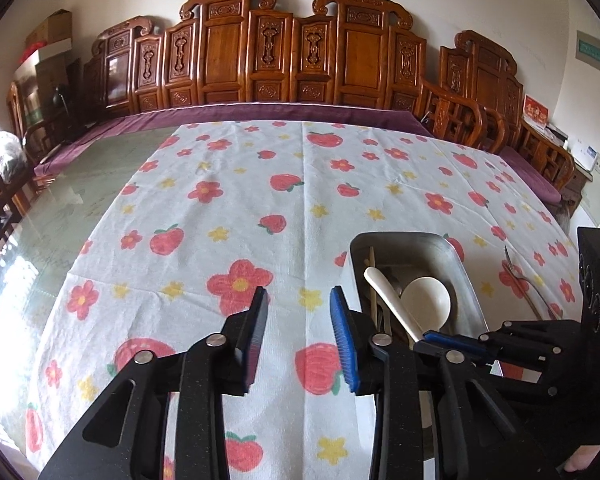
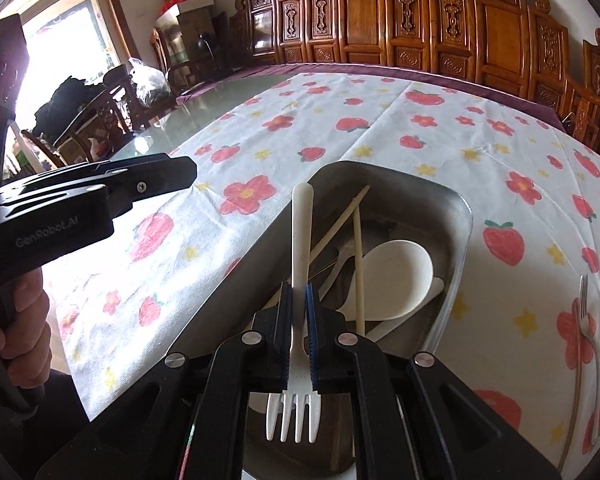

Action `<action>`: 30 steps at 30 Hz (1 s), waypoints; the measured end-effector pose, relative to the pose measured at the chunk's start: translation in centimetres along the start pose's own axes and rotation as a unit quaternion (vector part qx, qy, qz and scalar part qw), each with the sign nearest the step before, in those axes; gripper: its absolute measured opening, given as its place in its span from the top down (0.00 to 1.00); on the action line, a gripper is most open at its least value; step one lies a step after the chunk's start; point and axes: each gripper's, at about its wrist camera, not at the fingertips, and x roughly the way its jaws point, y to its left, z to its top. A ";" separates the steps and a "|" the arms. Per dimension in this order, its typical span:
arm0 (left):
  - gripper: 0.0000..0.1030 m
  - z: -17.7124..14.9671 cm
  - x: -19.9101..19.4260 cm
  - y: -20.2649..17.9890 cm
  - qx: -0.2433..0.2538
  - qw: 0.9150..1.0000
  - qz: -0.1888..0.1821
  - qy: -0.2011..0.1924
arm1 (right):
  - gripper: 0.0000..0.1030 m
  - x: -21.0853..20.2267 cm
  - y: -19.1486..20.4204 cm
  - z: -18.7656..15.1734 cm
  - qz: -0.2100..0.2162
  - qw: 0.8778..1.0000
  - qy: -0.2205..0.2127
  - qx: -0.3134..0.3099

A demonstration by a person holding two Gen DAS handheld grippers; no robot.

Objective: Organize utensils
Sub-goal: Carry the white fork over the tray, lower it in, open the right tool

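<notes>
My right gripper [image 2: 299,292] is shut on a white plastic fork [image 2: 301,232], holding it above a metal tray [image 2: 458,240]; the tines point back toward the camera. The tray holds a white spoon [image 2: 392,276], wooden chopsticks [image 2: 358,260] and other utensils. A metal fork [image 2: 586,320] lies on the cloth right of the tray. In the left wrist view my left gripper [image 1: 298,294] is open and empty over the cloth, left of the tray [image 1: 466,280]. The right gripper [image 1: 440,338] holds the fork [image 1: 392,300] there.
A floral tablecloth [image 1: 228,208] covers part of a glass-topped table [image 1: 80,184]. Carved wooden chairs [image 1: 240,52] line the far side. Boxes [image 2: 188,0] and bags [image 2: 148,80] stand at the far left.
</notes>
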 end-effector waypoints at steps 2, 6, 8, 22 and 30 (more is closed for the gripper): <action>0.70 0.0 0.0 0.0 0.000 1.000 0.000 -0.001 | 0.91 0.1 0.1 -0.1 0.000 1.000 -0.002 -0.002; 0.69 0.0 0.0 -0.1 0.002 1.000 0.001 0.000 | 0.91 -0.2 -0.2 0.0 -0.001 1.000 -0.010 0.004; 0.69 0.0 0.0 -0.1 0.002 1.000 0.001 0.000 | 0.91 -0.4 -0.4 0.0 -0.002 1.000 -0.014 0.006; 0.38 0.2 0.1 -3.2 0.018 1.000 -0.025 -0.006 | 0.85 -7.6 -7.3 -0.6 -0.074 0.996 -0.054 -0.005; 0.18 0.0 0.8 -6.3 0.037 0.998 -0.053 -0.004 | 0.77 -10.6 -14.8 -3.5 -0.144 0.989 -0.039 0.014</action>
